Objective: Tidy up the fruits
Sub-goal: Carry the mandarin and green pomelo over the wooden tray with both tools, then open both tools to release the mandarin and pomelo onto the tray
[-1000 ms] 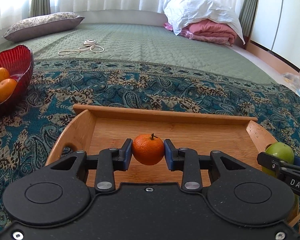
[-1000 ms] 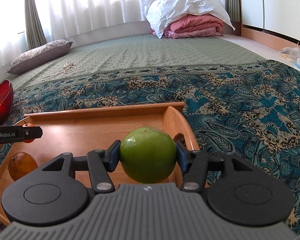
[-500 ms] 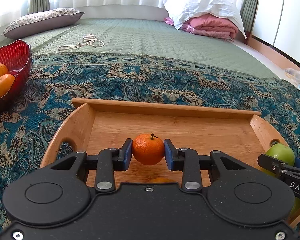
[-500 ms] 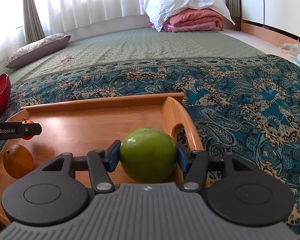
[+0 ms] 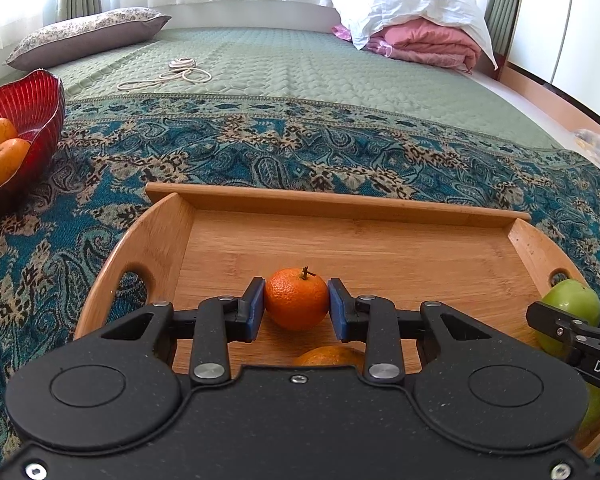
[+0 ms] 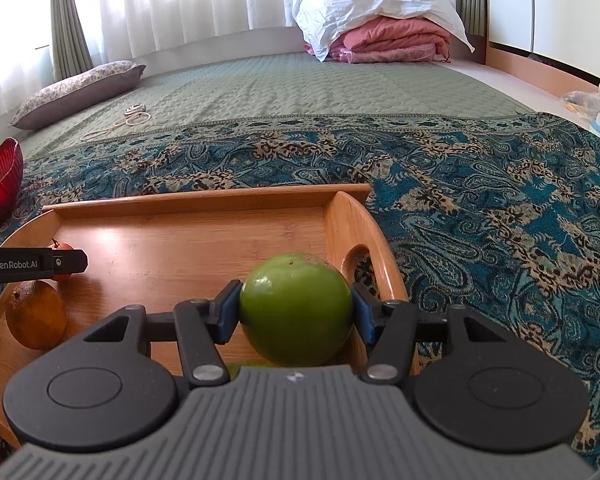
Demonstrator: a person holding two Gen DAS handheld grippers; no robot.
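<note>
Presently your left gripper [image 5: 296, 304] has a small stemmed mandarin [image 5: 296, 299] clamped between its blue pads [image 5: 254, 308], both pads pressed against the fruit's sides, jaws closed only to the fruit's width. You hold it over the left half of the wooden tray [image 5: 356, 210]; whether it touches the tray floor cannot be told. A second orange fruit [image 6: 36, 315] lies on the tray floor just below and behind the mandarin, near the left wall.

Your right gripper [image 6: 296, 314] is clamped on a green apple [image 6: 296, 312], jaws spread wider to match it, pads touching both sides. You hold the apple at the tray's right end, just beside the handle cut-out [image 6: 358, 258]. A sliver of another green fruit shows beneath it.

Beyond the tray, a red glass bowl [image 5: 32, 96] with oranges [image 5: 6, 160] sits to the left on the paisley blanket [image 5: 300, 156]. Further back lie a coiled cord [image 5: 180, 74], a cushion [image 5: 88, 34] and folded pink bedding [image 5: 424, 46].
</note>
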